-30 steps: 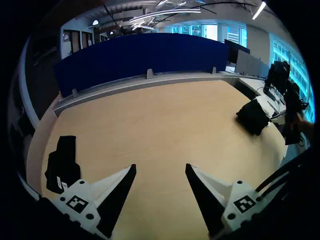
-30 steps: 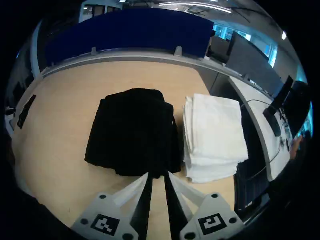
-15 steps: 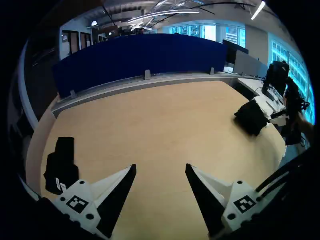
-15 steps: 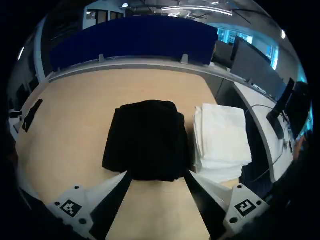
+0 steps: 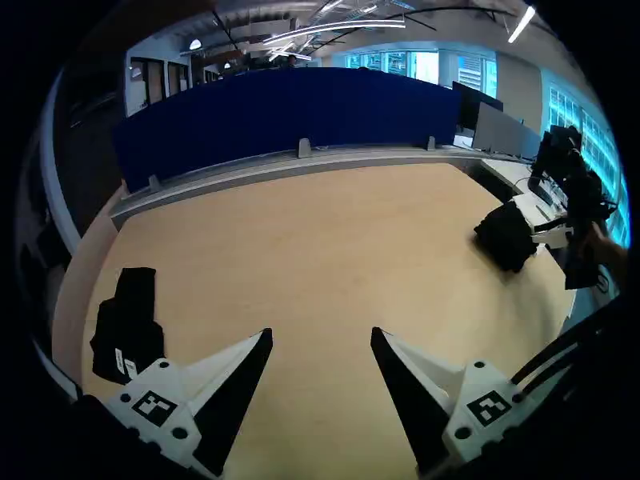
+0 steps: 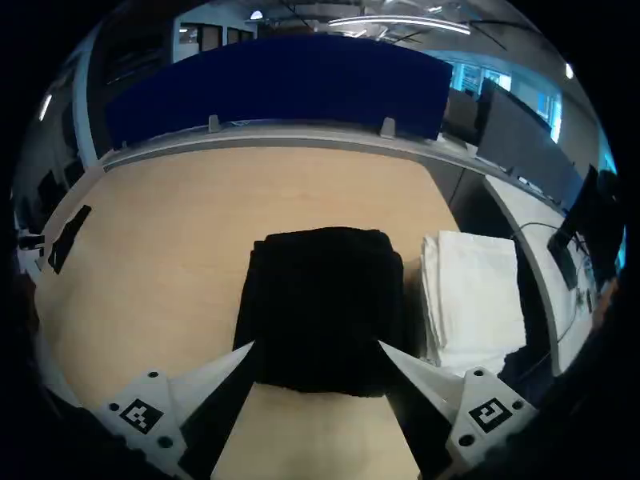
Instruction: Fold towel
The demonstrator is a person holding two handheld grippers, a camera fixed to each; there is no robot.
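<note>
Cloth (image 5: 126, 332), small, dark and bunched, is lying at the left edge of the table (image 5: 320, 232), just beside the left gripper (image 5: 320, 334). That gripper's fingers are staying wide apart over bare wood and holding nothing, much as they were a second ago. Far to the right in the left gripper view, the black towel (image 5: 506, 236) is sitting as a compact bundle near the table's right edge. The real change is showing in the right gripper view. A second ago the fingers of the right gripper (image 6: 316, 346) were nearly together at the towel's near edge. Now they are standing wide apart, one on each side of the towel's near end, and the towel is looming larger and closer between them. Whether the fingers are brushing its sides I cannot tell, but they are not pinching it. Just to the right, a stack of white towels (image 6: 474, 298) is resting beside the black one. Judging by this, the right gripper is letting go of a finished fold. The towel is looking square and layered, so the folding is probably ending. The wide straddle is suggesting a nudge to tidy the bundle or a grasp across its width.
</note>
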